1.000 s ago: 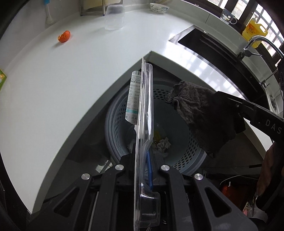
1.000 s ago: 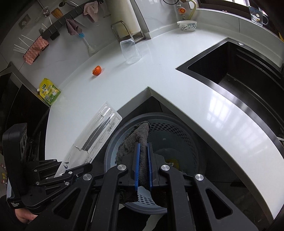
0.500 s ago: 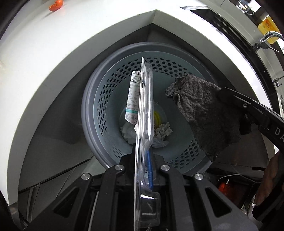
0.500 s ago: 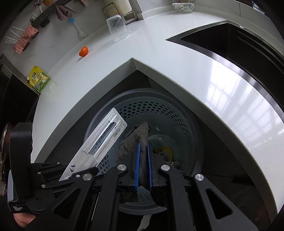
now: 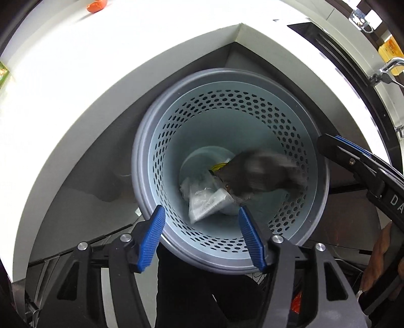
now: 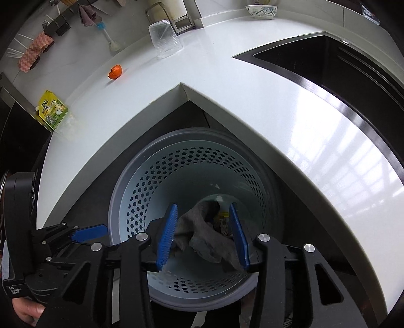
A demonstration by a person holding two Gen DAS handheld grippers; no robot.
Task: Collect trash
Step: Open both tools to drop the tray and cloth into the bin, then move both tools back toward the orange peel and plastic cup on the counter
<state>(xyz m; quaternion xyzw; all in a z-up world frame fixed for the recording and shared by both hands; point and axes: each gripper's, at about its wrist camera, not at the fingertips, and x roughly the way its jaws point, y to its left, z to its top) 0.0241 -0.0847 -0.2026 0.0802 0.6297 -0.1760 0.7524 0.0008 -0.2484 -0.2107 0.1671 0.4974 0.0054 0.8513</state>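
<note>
A grey perforated trash basket [image 5: 313, 141] stands on the floor under the corner of the white counter; it also shows in the right wrist view [image 6: 118, 201]. My left gripper [image 5: 202, 234] is open and empty above the basket's near rim. The clear plastic package [image 5: 209, 199] lies at the basket's bottom among white crumpled trash. The dark grey cloth [image 5: 262, 174] is blurred, falling inside the basket. My right gripper [image 6: 202, 234] is open above the basket, with the cloth [image 6: 209, 234] loose between and below its fingers. An orange peel [image 6: 115, 71] lies on the counter.
On the white counter [image 6: 227, 83] stand a clear plastic cup [image 6: 165, 37], a green-yellow packet [image 6: 51, 109] at the left edge and a bowl [image 6: 261, 11] at the back. A dark sink [image 6: 341, 68] is set into it at the right. A brush [image 6: 107, 35] leans by the wall.
Both grippers have opened. The left one let go of the clear package, which now lies in the basket. The right one let go of the cloth, which is dropping in.
</note>
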